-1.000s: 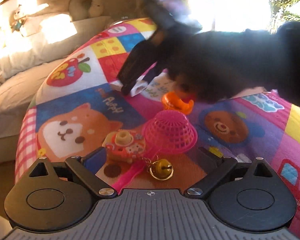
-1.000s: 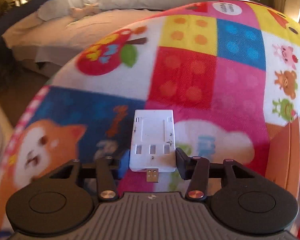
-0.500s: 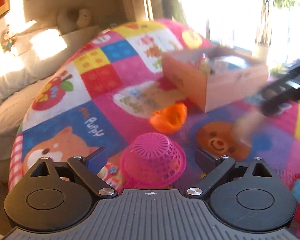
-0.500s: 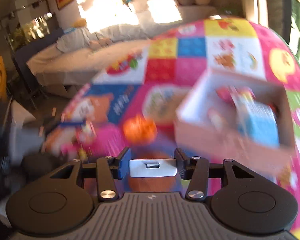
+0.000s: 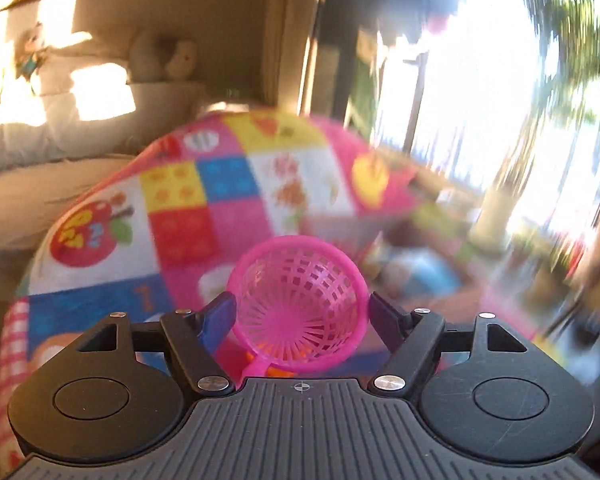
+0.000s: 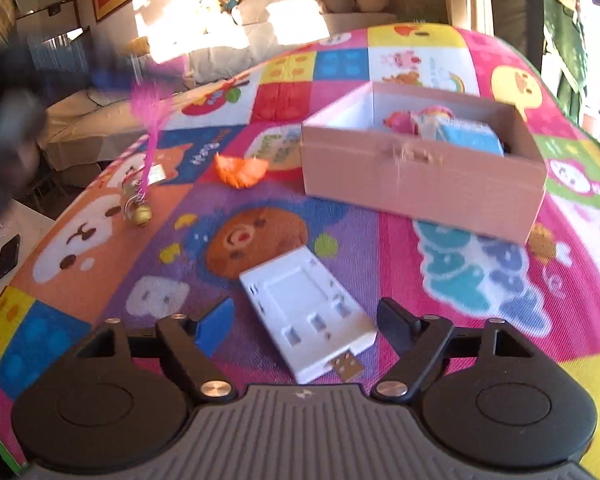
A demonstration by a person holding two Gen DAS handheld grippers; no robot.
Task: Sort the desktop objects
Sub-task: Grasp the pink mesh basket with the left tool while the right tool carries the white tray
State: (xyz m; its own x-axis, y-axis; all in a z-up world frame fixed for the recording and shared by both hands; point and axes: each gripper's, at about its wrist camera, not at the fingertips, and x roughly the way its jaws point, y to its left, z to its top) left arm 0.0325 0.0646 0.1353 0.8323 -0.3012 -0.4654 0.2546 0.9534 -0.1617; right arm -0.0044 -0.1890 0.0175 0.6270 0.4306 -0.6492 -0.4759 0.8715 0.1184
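So the left gripper (image 5: 300,316) just closed on the pink plastic mesh basket (image 5: 298,304) and lifted it, box-bound I'd guess. Right gripper (image 6: 306,322) opened, dropping the white plastic USB charger (image 6: 308,308) mid-mat, short of the cardboard box (image 6: 420,176).

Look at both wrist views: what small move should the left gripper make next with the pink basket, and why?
Probably carry it toward the cardboard box and release it there. The left gripper has just been closing and holds the pink basket lifted between its fingers, while the box sits open-topped and already holds sorted items.
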